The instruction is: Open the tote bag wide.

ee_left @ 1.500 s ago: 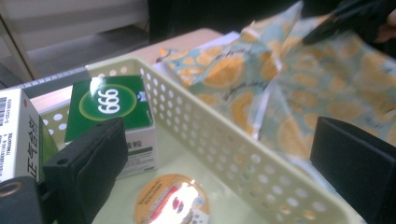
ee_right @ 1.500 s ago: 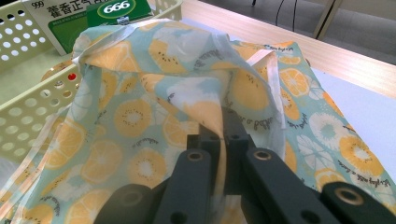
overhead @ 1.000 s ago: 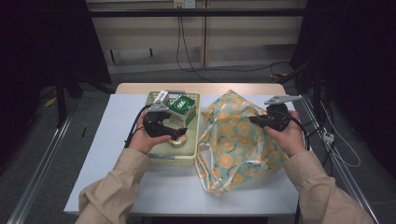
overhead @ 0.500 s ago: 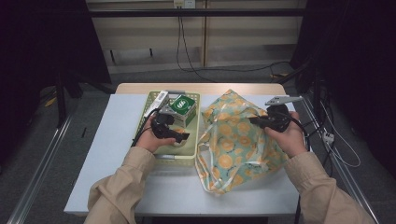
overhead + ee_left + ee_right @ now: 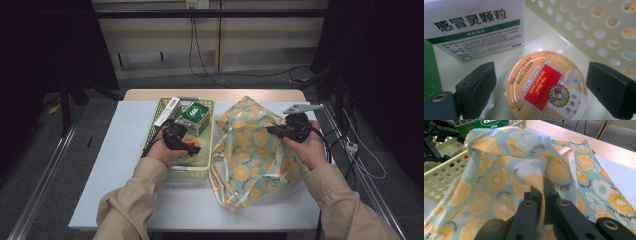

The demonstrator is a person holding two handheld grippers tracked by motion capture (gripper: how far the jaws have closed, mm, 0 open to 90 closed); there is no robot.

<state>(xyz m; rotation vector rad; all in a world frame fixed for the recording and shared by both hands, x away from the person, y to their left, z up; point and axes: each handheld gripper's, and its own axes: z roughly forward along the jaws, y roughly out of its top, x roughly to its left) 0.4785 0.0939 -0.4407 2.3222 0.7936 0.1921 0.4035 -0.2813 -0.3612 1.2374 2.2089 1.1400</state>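
Left gripper view: a round orange tin [image 5: 546, 86], its red label reading "Nin Jiom Herbal Candy", lies on the floor of a pale green perforated basket [image 5: 599, 32], between the wide-spread jaws of the left tool [image 5: 546, 93], which have just been closing slightly without touching it. Just behind it stands a white box [image 5: 474, 27] printed "感冒灵颗粒". On the desk [image 5: 125, 150] beside the basket, the right tool [image 5: 544, 192] pinches a fold of a fruit-print cloth bag [image 5: 499, 180].

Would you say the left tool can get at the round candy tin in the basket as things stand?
Probably yes: the left tool stands open with the candy tin between its jaws, nothing covering it; the white box sits behind, apart.
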